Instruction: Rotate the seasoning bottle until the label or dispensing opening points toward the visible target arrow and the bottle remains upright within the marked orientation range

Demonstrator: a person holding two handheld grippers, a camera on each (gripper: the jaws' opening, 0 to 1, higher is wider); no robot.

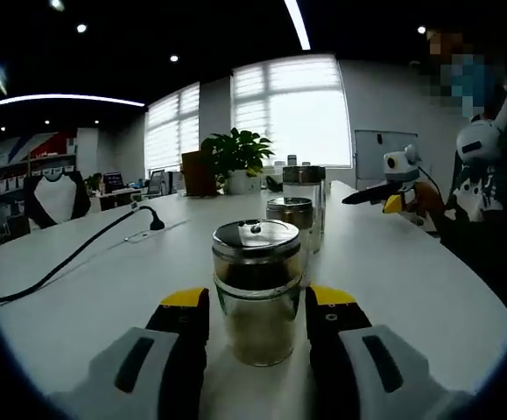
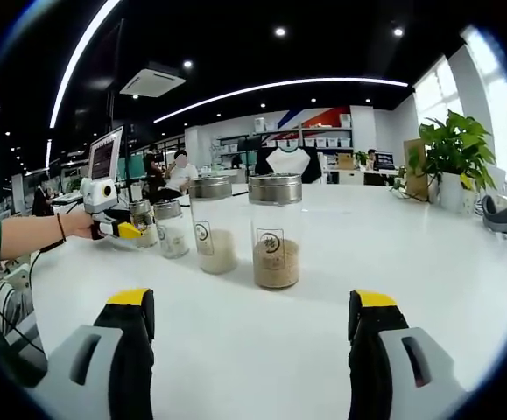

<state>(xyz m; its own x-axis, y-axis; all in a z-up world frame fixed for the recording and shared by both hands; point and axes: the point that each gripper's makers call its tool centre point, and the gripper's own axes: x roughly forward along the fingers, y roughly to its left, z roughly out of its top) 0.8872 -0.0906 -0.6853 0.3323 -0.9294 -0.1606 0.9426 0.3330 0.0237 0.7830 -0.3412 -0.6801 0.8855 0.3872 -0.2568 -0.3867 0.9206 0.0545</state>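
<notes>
Left gripper view: left gripper [image 1: 257, 322] straddles seasoning bottle [image 1: 257, 290]

Bare table [image 2: 262, 341] lies open before my right gripper [image 2: 257, 328]; four jars [image 2: 276, 231] in a row block beyond.

White table [image 1: 428, 289]: 4 glass jars [image 2: 276, 229] upright, black cable [image 1: 69, 258], potted plant [image 1: 235, 159].
</notes>
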